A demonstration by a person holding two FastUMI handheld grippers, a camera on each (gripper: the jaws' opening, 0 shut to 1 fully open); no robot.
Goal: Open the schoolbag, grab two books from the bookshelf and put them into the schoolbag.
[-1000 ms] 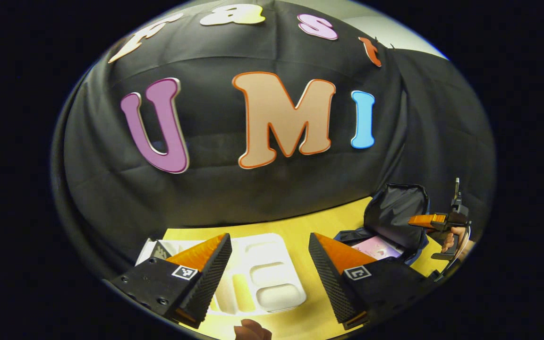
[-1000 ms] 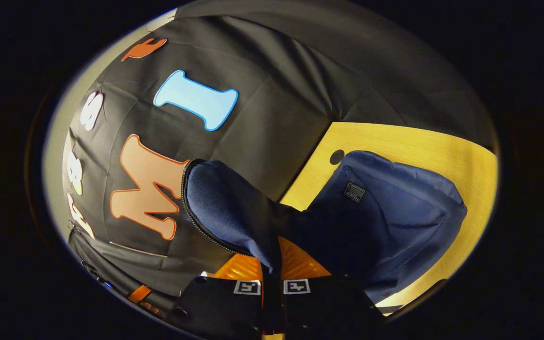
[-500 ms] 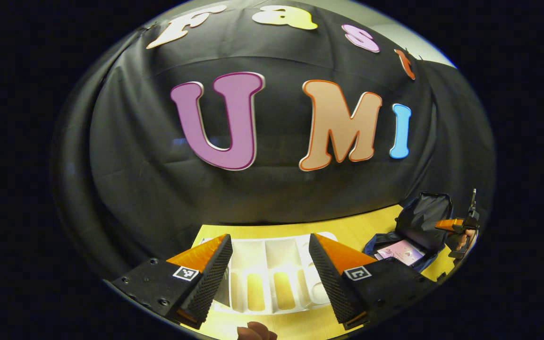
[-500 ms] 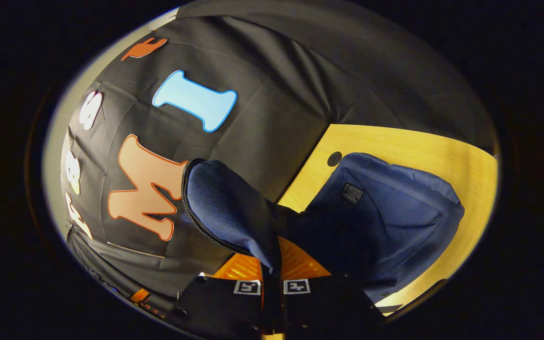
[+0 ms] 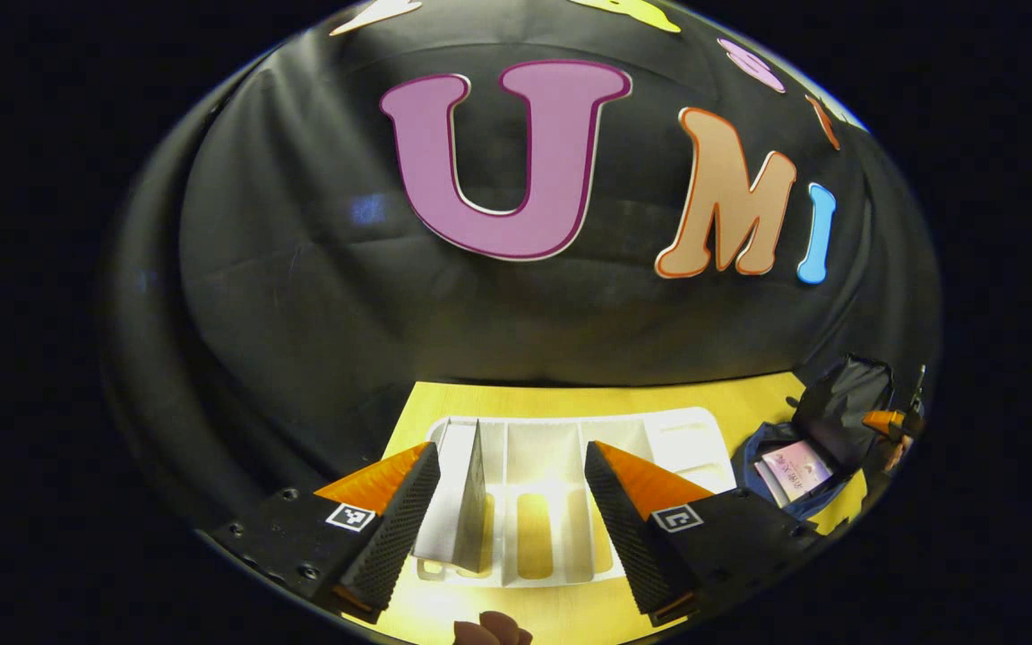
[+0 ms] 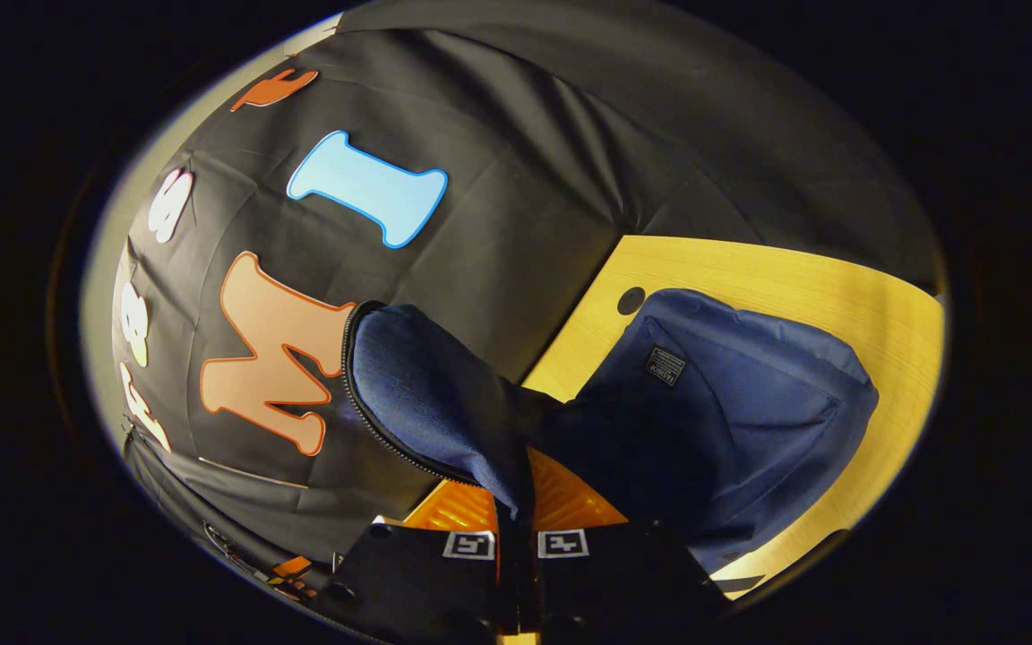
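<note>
The left gripper [image 5: 511,497] hangs with fingers spread before the white bookshelf [image 5: 659,430] on the counter [image 5: 588,399]. The remaining book [image 5: 462,502] stands upright, just left of centre between them. The right gripper [image 6: 516,497] pinches the schoolbag [image 6: 731,403] flap [image 6: 426,394], holding it open.

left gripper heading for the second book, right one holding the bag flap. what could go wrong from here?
1. The remaining book leans in the white bookshelf; the open left gripper may push it over before closing.
2. The right gripper pinches only the flap edge; fabric could slip and cover the schoolbag opening.
</note>
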